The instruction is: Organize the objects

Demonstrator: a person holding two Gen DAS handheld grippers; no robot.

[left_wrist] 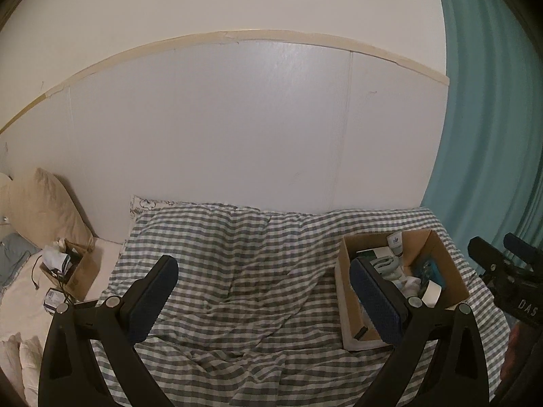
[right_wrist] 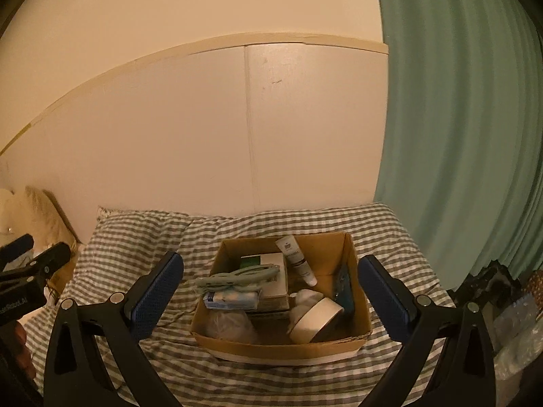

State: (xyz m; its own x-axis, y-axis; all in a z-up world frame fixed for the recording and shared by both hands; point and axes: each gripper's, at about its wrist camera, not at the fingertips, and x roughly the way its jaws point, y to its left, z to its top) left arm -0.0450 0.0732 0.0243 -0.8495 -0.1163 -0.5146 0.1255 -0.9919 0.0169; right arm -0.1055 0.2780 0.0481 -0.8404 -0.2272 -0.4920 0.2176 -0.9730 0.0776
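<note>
Cardboard box (right_wrist: 281, 342) sits full on the striped bed (right_wrist: 135, 234); we hover both hand-held grippers, left (left_wrist: 261, 291) and right (right_wrist: 271, 293), spread wide, empty. Risk: soft bedding could tip it as we reach in.

Both wrist cams above bed (left_wrist: 237, 271), facing wall, prob. shared box (right_wrist: 281, 346).

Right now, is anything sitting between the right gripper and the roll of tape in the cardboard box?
Nothing visible blocks it. The right gripper is open and empty, aimed at the cardboard box. The tape roll lies at the near right corner, uncovered from above; only the box's front wall stands before it.
</note>
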